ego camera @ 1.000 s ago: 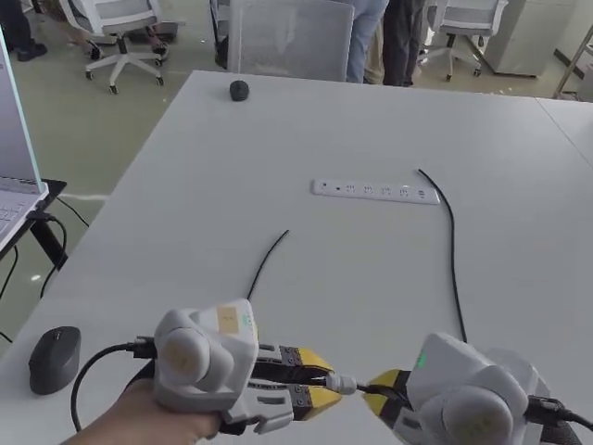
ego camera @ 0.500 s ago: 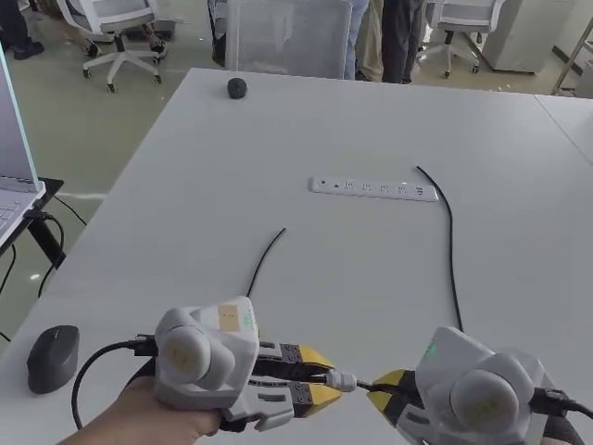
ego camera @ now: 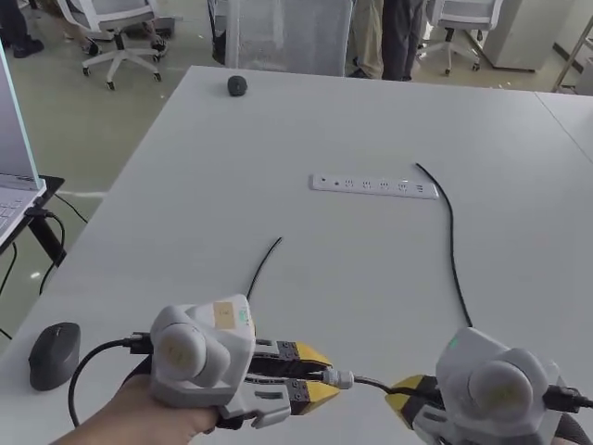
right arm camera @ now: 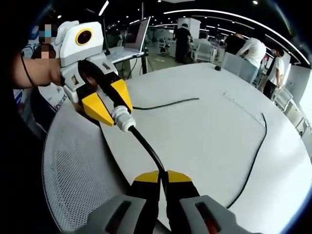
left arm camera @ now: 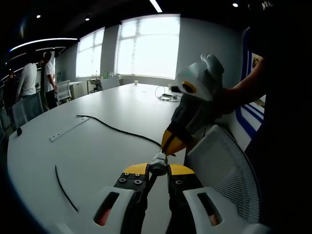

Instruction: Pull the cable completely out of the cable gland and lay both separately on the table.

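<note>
Facing tip to tip, left gripper fingers pinch the cable gland, right gripper fingers pinch the cable

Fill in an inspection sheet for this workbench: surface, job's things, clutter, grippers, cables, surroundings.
Surface: white table.
Job's things: white plastic cable gland, thin black cable threaded through it, both held between the grippers.
Clutter: white power strip, black computer mouse, small dark round object at far edge.
Grippers: left gripper shut on the gland; right gripper shut on the cable.
Cables: short loose black wire; power strip's black lead.
Surroundings: office chairs, standing people, laptop at left.
</note>
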